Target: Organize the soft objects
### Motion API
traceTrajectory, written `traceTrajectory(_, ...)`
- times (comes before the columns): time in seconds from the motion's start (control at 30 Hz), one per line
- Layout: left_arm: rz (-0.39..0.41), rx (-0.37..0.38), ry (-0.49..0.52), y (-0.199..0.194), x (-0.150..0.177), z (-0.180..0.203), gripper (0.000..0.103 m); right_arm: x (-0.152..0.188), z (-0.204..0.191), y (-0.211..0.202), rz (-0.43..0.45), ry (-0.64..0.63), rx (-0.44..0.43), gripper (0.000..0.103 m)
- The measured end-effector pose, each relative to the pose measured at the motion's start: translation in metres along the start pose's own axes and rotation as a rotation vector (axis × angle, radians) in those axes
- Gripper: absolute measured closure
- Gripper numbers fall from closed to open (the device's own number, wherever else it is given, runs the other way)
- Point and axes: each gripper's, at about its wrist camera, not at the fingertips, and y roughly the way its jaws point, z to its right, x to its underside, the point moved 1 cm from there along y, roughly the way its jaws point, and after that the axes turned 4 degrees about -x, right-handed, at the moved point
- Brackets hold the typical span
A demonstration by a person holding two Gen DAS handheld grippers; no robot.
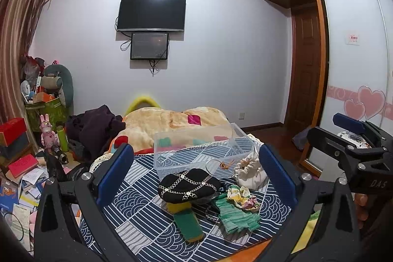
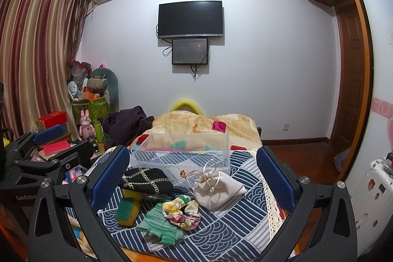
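Soft objects are seen from the left wrist view heaped on a bed (image 1: 137,193) spread with a navy wave-patterned cloth: a black chain-trimmed hat (image 1: 188,184), a green-and-yellow sponge (image 1: 188,222), a green knit piece (image 1: 235,215), a floral scrunchie (image 1: 242,195) and a white drawstring pouch (image 1: 250,171). A clear plastic box (image 1: 199,146) stands just behind them. The left tongs (image 1: 196,174) are held wide apart, gripping nothing. A wall television (image 1: 151,12), striped curtains and floor clutter frame the room.

From the right wrist view, the right tongs (image 2: 192,178) are likewise spread apart and empty. The hat (image 2: 146,181) is partly hidden by one blue pad, and the sponge (image 2: 127,211) lies half tucked beneath it. A wire loop on the pouch (image 2: 217,189) is hard to make out.
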Motion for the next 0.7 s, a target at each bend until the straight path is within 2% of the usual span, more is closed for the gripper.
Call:
traceTrajectory(0.43,-0.009,0.004,0.001,0.004,0.001,0.001,0.0,0.0,0.0,0.001,-0.002,0.003,-0.005,0.0)
traceTrajectory(0.57,-0.027,0.007,0.005,0.013,0.005,0.002,0.0,0.005,0.002,0.004,-0.012,0.009,-0.006,0.0)
traceTrajectory(0.7,-0.087,0.025,0.015,0.035,0.014,0.002,0.0,0.014,0.009,0.018,-0.054,0.014,0.003,0.0)
